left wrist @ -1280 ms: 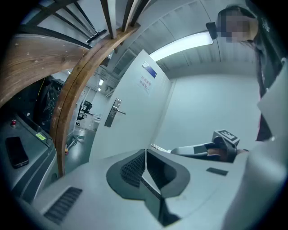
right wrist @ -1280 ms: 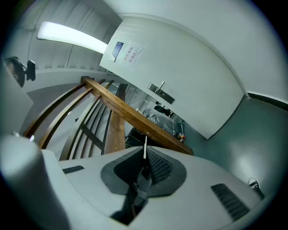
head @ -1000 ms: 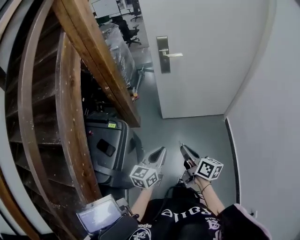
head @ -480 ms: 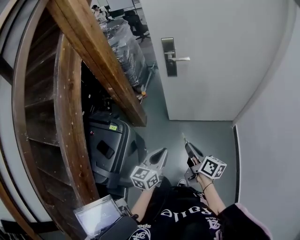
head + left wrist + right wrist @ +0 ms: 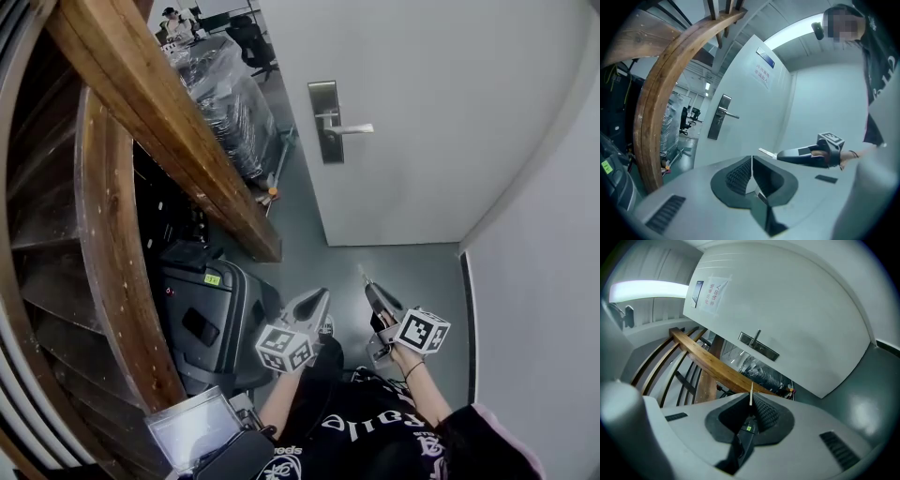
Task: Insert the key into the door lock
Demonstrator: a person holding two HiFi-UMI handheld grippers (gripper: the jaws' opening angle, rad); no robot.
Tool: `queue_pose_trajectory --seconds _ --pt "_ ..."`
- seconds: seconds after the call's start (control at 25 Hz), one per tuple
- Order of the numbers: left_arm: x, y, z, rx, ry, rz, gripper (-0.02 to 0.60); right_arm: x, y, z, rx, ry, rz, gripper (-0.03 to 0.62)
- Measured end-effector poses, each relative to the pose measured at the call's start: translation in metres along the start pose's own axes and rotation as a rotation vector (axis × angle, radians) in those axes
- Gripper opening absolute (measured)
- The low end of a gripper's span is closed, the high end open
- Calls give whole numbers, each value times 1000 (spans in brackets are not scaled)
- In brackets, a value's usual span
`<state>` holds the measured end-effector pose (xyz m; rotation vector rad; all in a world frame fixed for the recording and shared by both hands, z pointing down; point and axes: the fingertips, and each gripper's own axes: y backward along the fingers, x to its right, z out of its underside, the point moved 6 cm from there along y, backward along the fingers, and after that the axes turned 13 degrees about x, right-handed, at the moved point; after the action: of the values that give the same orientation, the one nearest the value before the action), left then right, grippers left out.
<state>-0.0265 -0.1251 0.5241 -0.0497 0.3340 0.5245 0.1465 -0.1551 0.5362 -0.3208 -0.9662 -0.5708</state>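
The white door (image 5: 441, 112) fills the head view from twelve to three o'clock, with its lock plate (image 5: 325, 122) at twelve. Near six, the left gripper (image 5: 317, 300) is clenched on nothing. The right gripper (image 5: 371, 289) grasps the key (image 5: 361, 273), well apart from the lock plate.

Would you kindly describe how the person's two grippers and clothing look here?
Both grippers are grey wedge-shaped shells with dark ribbed pads; the left gripper and right gripper each carry a white cube with black square markers. The person wears a black top with white lettering.
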Motion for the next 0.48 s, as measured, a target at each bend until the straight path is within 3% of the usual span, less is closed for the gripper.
queue_pose_trajectory --seconds 0.48 --pt "-116 -104 -48 1 -18 105 14 16 -150 -40 83 -16 13 37"
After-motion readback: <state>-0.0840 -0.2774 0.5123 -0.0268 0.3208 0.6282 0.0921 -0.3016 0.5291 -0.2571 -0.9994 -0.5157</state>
